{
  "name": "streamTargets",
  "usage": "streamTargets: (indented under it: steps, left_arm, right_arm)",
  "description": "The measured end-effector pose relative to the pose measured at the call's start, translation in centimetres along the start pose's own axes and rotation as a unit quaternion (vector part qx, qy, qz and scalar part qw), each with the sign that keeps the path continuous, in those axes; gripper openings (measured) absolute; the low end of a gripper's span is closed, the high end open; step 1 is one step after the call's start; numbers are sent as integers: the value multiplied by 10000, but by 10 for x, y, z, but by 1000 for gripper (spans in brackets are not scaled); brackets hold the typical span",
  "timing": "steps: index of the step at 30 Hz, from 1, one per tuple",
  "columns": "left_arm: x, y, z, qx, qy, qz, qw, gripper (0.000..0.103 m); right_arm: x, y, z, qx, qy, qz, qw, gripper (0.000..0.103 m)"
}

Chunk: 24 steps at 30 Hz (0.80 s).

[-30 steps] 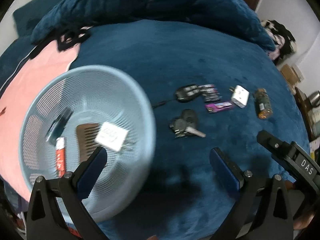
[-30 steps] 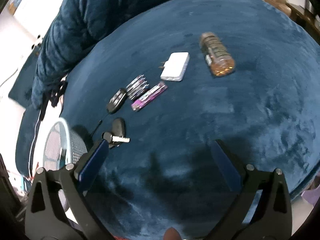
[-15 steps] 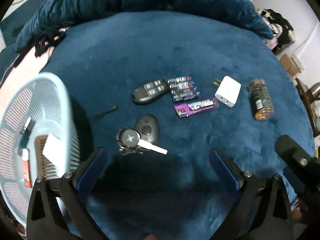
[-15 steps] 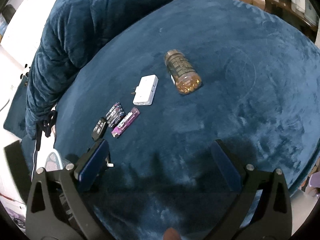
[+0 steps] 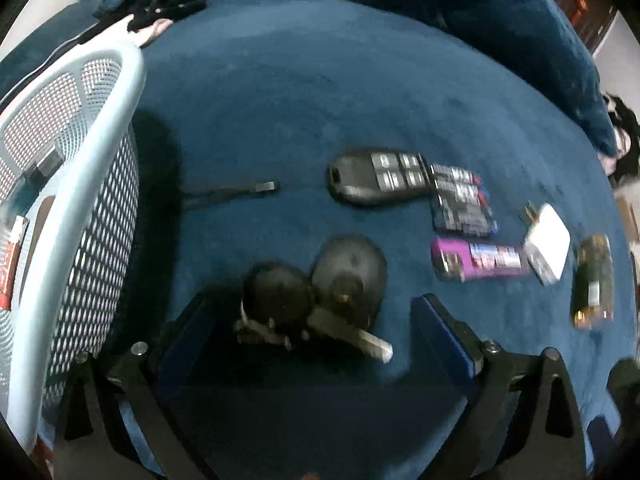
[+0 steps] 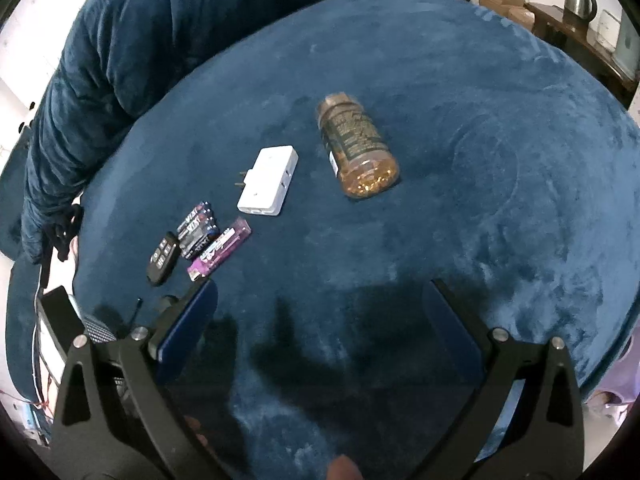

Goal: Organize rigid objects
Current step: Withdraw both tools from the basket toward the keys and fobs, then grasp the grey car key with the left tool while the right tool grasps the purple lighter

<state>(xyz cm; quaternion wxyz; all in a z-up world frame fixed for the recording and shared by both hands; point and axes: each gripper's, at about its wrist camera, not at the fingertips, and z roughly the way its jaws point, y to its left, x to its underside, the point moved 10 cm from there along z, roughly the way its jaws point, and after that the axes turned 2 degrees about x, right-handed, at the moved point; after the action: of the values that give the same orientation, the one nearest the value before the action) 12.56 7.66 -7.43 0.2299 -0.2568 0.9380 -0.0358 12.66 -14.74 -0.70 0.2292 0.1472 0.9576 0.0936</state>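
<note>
Since a second ago my left gripper [image 5: 312, 330] has swung off the basket [image 5: 100, 184] and dropped over the bunch of keys [image 5: 316, 300], which now fills the lower middle of the left wrist view where it sat small and distant before; my jaws, wide, are closing, the keys between the pads but not yet pinched; the basket stands at the left edge of the blue bedcover [image 5: 320, 100], already holding a few small things; beyond the keys lie a black remote fob [image 5: 376, 180], a pack of batteries [image 5: 462, 204], a purple pack [image 5: 478, 260], a white plug adapter [image 5: 546, 244] and an amber pill bottle [image 5: 592, 284] in a loose row running to the right edge; the view is blurred, so finer detail is lost.

From the right wrist, my right gripper [image 6: 320, 320] hangs wide open over bare cover, holding nothing; the pill bottle [image 6: 358, 152] lies on its side mid-cover, the adapter [image 6: 268, 180] just left of it, the batteries [image 6: 198, 230], purple pack [image 6: 220, 250] and fob [image 6: 162, 258] clustered nearer the left edge.

The keys, I judge, are light, hard and loose-jointed; fobs and blade will swing and the metal may slip on the pads; best hold is across the two rounded black fob bodies together, not the thin blade; the plush cover will yield under the fingertips.
</note>
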Motion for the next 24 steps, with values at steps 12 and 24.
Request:
streamTargets:
  steps: [12, 24]
  left_arm:
    - [7, -8, -20, 646, -10, 492, 9967, 39]
    - [4, 0, -11, 975, 131, 651, 9930, 40]
  right_arm:
    - [2, 29, 33, -104, 462, -229, 9986, 103]
    - [-6, 75, 81, 56, 723, -822, 9940, 98]
